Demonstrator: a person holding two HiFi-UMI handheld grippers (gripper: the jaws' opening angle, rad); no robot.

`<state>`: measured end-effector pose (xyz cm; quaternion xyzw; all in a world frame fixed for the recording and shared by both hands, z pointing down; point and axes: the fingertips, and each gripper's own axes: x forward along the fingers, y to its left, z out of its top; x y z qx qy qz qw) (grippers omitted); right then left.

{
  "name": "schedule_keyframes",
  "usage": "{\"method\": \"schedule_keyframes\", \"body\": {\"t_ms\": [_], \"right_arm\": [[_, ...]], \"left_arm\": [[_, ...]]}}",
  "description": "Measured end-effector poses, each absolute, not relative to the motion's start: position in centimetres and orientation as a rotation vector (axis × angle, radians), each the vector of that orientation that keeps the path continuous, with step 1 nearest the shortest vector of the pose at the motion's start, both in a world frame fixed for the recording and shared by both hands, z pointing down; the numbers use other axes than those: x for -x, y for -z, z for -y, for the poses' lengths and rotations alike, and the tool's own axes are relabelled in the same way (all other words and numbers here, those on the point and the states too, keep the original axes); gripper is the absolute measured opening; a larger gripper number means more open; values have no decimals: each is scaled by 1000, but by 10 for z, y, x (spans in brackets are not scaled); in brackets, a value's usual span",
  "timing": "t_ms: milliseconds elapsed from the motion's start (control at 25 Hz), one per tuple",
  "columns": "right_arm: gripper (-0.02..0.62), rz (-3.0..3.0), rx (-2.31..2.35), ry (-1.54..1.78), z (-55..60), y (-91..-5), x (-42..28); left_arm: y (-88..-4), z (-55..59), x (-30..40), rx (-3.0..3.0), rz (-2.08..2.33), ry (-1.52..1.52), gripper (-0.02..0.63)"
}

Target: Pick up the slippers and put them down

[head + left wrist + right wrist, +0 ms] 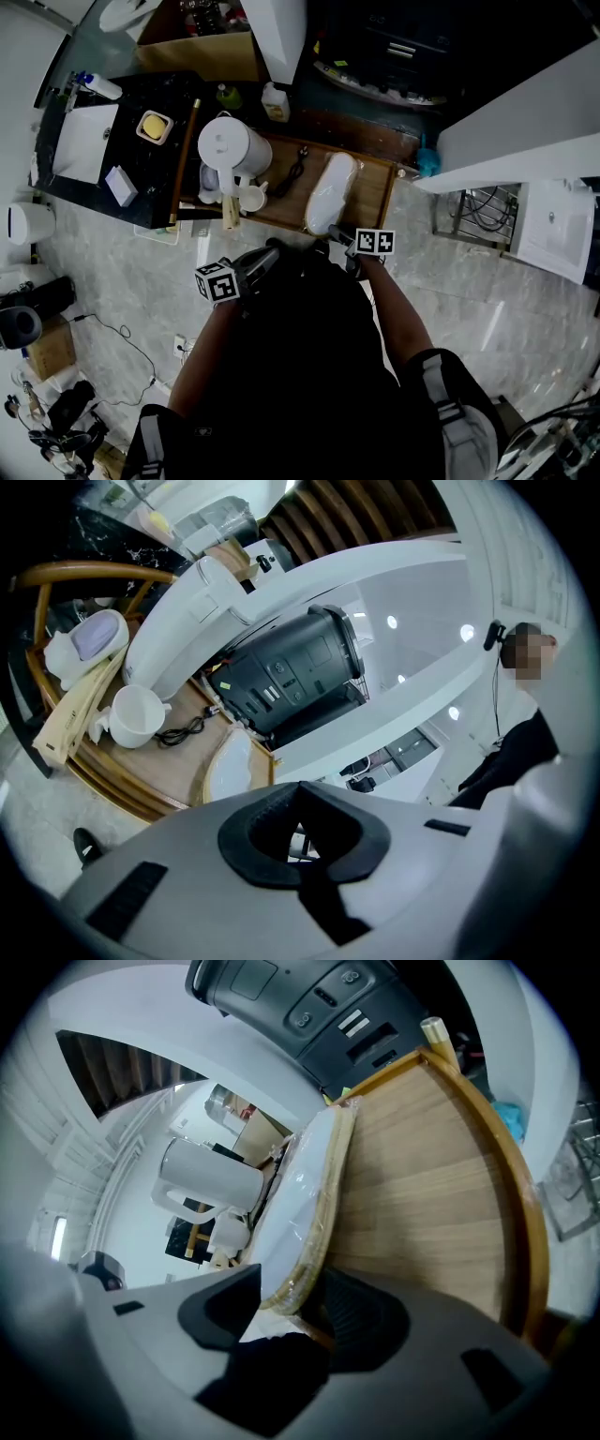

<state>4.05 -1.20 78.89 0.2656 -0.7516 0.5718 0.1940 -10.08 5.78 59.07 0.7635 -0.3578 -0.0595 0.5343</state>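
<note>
We see the slippers (pixel 300 1194) white, film-wrapped, tan-edged, and our right gripper (pixel 291 1312) clamps their end. Only its own view shows the left gripper (pixel 300 838) closed, empty.

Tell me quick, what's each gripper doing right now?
Left gripper: shut, empty.
Right gripper: shut on the end of the wrapped slippers.

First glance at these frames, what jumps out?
The white plastic-wrapped slippers lie on the wooden tray at the centre of the head view, with the right gripper clamped on their near end. At the tray's left end stands a tall white kettle. The left gripper is shut and empty, near the person's body, short of the tray.
</note>
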Motion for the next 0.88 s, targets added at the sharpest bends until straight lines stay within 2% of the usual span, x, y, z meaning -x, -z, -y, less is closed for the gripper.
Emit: {"method": "schedule_keyframes", "body": {"t_ms": [880], "right_arm": [[202, 2051, -745, -1762, 28, -798, -32]], "left_arm": [[-594, -60, 110, -1804, 901, 119, 11]]}}
